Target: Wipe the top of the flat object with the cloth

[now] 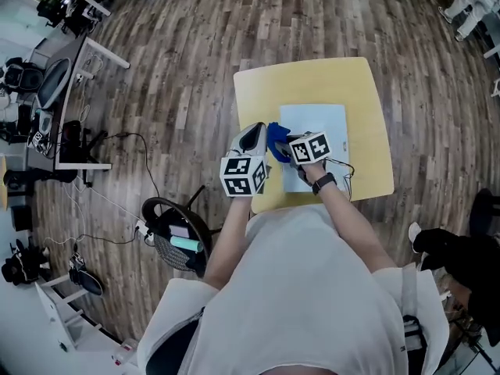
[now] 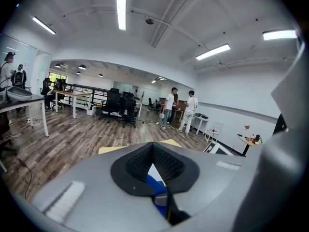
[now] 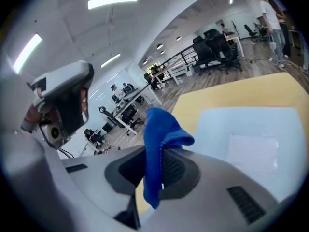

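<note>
Right tool clamped on cloth over sheet's near-left edge, left tool shut, empty, just off that edge; wiping apparently only starting, whole sheet yet to wipe.

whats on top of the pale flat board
Only a paler rectangular patch shows on the board. The right gripper, shut on the blue cloth, covers its near left corner, so that part is unseen.

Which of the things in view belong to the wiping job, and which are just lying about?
Job in hand:
- blue cloth, pinched in the right gripper
- flat white object
- yellow table that it lies on

Lying about:
- grey desk off to the left
- black office chairs across the room
</note>
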A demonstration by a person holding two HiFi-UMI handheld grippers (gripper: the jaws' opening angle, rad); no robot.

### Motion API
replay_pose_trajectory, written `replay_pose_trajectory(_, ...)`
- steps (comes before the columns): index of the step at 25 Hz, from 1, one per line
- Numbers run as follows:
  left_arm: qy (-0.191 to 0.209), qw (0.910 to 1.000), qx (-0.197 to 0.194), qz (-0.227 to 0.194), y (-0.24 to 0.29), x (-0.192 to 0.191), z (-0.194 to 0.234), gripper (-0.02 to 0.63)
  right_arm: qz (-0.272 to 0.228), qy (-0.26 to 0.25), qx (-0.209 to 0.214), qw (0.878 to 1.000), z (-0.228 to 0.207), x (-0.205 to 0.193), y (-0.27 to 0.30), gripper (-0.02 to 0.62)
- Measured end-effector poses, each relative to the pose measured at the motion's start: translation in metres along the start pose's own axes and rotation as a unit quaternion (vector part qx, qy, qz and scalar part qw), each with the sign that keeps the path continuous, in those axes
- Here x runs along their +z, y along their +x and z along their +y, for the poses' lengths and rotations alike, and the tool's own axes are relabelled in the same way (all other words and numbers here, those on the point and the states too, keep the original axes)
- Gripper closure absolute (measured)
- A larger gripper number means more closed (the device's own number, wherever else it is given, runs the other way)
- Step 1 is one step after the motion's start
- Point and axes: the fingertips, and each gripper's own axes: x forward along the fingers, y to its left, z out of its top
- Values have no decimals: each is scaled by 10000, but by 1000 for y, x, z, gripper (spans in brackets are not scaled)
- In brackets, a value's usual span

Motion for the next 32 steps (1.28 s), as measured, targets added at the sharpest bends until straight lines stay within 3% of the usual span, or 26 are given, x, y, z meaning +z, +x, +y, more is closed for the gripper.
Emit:
replay_pose_trajectory(5, -6, 10000, 69, -12, -5, 0, 5, 598, 532, -263, -506, 9970, -22, -30, 4, 538)
replay_pose_trajectory(11, -12, 9999, -123, 33, 6, -2, -5, 598, 356, 68, -1231, 9917, -82, -40, -53, 538)
replay_pose_trajectory(17, 134, 9993, -346, 43, 16, 2, -23, 598, 443, 196, -2226, 9737, -143, -61, -133, 538)
replay_pose_trajectory(21, 160, 9989, -432, 70, 19, -1, -31, 598, 458, 319, -2550, 9653, -172, -72, -166, 538)
replay_pose_trajectory(26, 144, 9991, -401, 27, 12, -2, -33, 598, 138, 638, -2337, 9701, -164, -66, -173, 539)
replay_pose_trajectory(32, 48, 9999, -159, 5, -1, -6, -16, 598, -453, 585, -1420, 9871, -88, -17, -141, 540)
